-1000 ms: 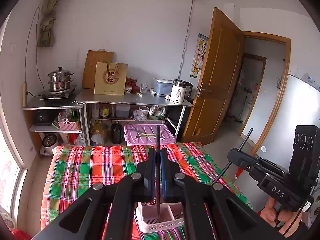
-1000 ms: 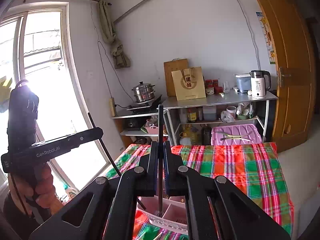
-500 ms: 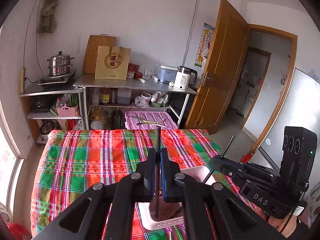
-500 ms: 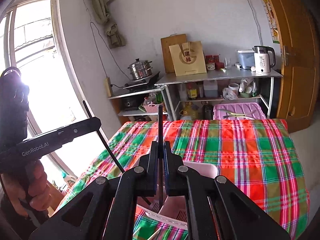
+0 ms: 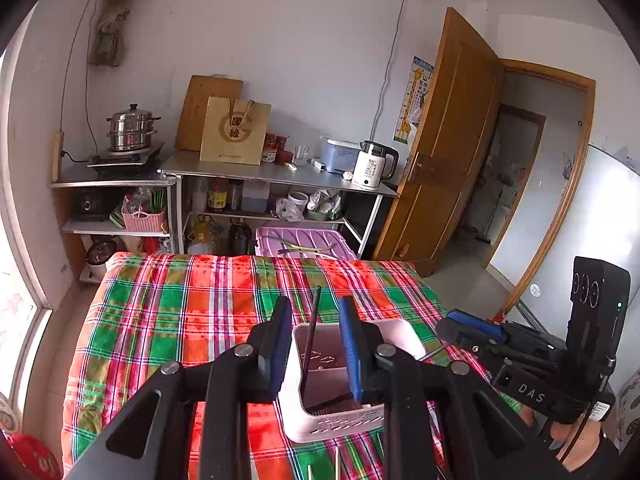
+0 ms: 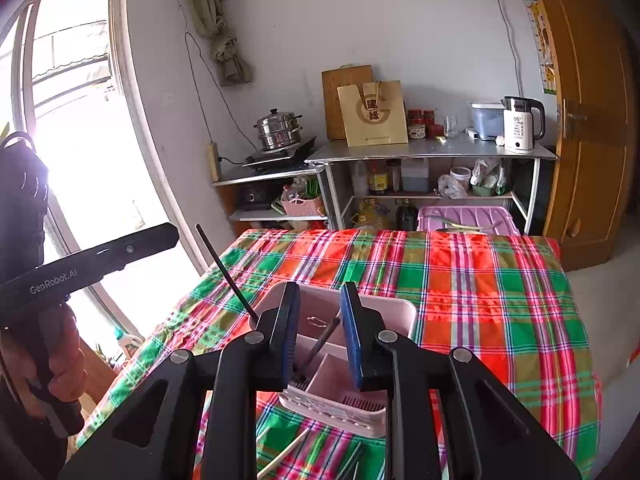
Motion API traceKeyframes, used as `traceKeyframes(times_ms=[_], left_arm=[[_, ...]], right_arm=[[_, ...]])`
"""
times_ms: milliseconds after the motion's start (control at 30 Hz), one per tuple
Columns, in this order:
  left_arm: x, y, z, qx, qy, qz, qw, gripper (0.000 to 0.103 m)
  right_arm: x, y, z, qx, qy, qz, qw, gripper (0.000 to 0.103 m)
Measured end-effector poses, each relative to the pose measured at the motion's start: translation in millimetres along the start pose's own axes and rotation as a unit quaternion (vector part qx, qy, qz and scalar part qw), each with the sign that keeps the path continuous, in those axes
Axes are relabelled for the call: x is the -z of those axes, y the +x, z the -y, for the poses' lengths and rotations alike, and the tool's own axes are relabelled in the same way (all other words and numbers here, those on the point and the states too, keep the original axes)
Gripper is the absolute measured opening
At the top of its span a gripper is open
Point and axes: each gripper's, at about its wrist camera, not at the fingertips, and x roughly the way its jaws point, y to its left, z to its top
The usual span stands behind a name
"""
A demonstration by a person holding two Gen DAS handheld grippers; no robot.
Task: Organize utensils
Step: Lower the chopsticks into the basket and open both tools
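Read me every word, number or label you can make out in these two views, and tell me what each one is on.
"DAS": black right tool body.
"GenRobot.AI": black left tool arm.
"55": white electric kettle.
"國緣": tan paper gift bag.
Colourful wall chart beside the door: too small to read.

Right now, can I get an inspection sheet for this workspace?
Surface: plaid cloth, flat.
Job's things: pink holder on the cloth; two dark chopsticks lean in it.
Clutter: loose sticks on the cloth at the holder's near side.
Grippers: left gripper and right gripper both open, by the holder.
Cables: cord from cooker to wall socket.
Surroundings: shelf with kettle; pot; door open.
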Motion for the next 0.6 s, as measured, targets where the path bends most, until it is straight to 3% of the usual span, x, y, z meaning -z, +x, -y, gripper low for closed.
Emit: traceKeyframes(times_ms=[300,600], left_arm=[[44.7,-61.1,15.4,0.001,0.006,0.025,0.9997,0.030],[123.1,-84.5,48.3,0.037,0.022,-0.011,0.9990,0.030]], right_arm=[[28.1,-69.8,11.0,0.009,0.009,0.026,1.000,0.022],[90.7,-114.8,28.6,0.025,0.022,0.014,0.999,0.022]])
